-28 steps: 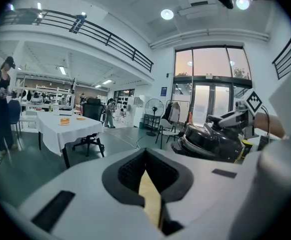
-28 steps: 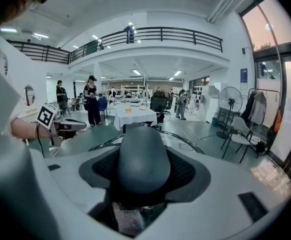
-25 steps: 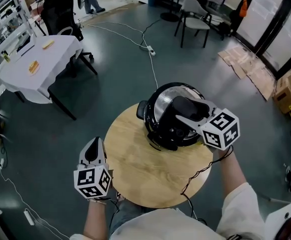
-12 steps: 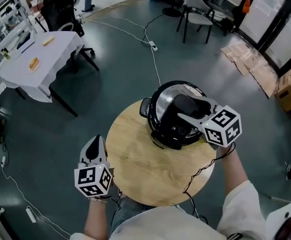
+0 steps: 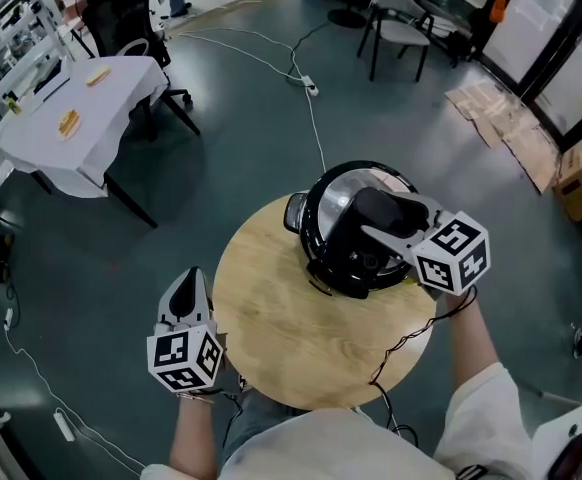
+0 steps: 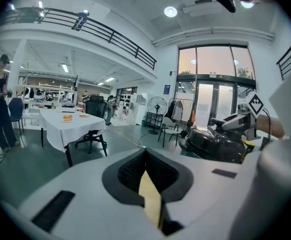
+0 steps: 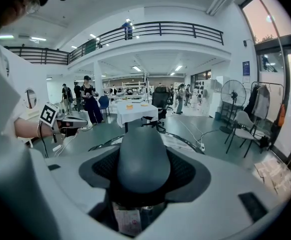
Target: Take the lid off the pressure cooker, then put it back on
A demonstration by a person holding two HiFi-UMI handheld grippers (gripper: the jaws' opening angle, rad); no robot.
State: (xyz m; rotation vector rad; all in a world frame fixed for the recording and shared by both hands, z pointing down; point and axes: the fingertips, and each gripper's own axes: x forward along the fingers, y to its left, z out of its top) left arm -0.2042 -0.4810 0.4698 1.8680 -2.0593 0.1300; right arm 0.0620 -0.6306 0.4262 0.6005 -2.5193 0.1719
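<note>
The black pressure cooker (image 5: 356, 223) stands on the far right part of a round wooden table (image 5: 281, 338), its shiny lid on top. My right gripper (image 5: 381, 230) reaches over it from the right and is shut on the lid's dark rounded handle (image 7: 143, 159), which fills the space between the pads in the right gripper view. My left gripper (image 5: 185, 290) hangs beside the table's left edge, shut and holding nothing. From the left gripper view the cooker (image 6: 215, 141) shows to the right, with the right gripper on top of it.
A table with a white cloth (image 5: 81, 118) and a black office chair (image 5: 121, 18) stand at the far left. A power cable (image 5: 306, 98) runs across the dark floor beyond the cooker. Grey chairs (image 5: 396, 18) and flattened cardboard (image 5: 501, 128) lie at the far right.
</note>
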